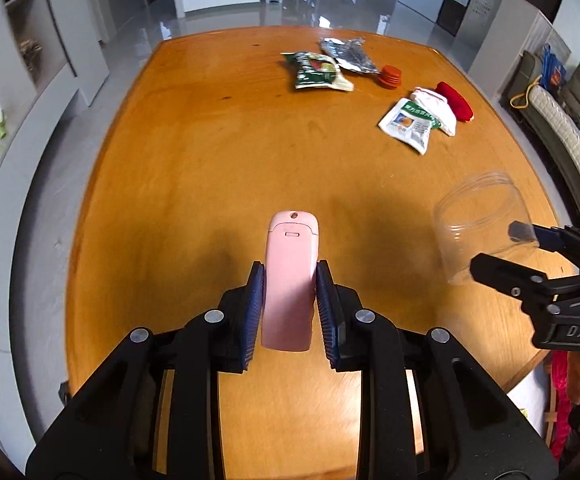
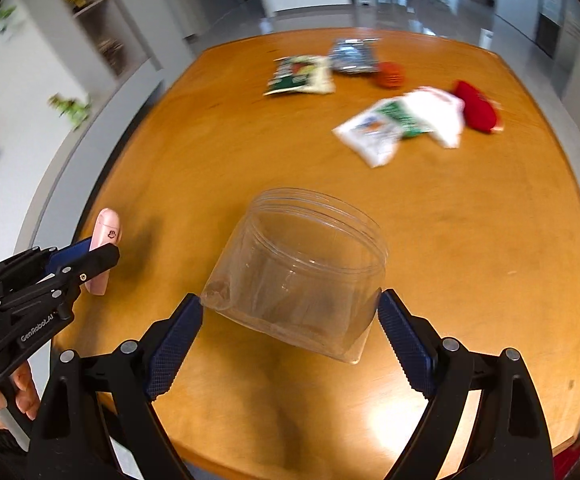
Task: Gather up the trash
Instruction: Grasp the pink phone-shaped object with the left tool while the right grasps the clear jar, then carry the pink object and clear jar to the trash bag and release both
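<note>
The trash is lying at the far end of the table (image 1: 193, 152): a green packet (image 1: 317, 71), a foil wrapper (image 1: 348, 55), an orange cap (image 1: 390, 76), a white packet (image 1: 408, 124) and a red cloth (image 1: 456, 101), all clustered near each other and well apart from both grippers.

The left gripper (image 1: 290, 280) is clamping a pink case (image 1: 290, 264) narrowly between its pads. The right gripper (image 2: 290, 312) is standing wide, its pads pressing the sides of a clear jar (image 2: 298, 264), mouth tilted away toward the trash.

Risk, as I judge it: the jar looks thin and slick, so it may be slipping or flexing if the tilt grows. The case is protruding far past the pads and could be knocking packets aside. With both grippers occupied, nothing is free for picking.
</note>
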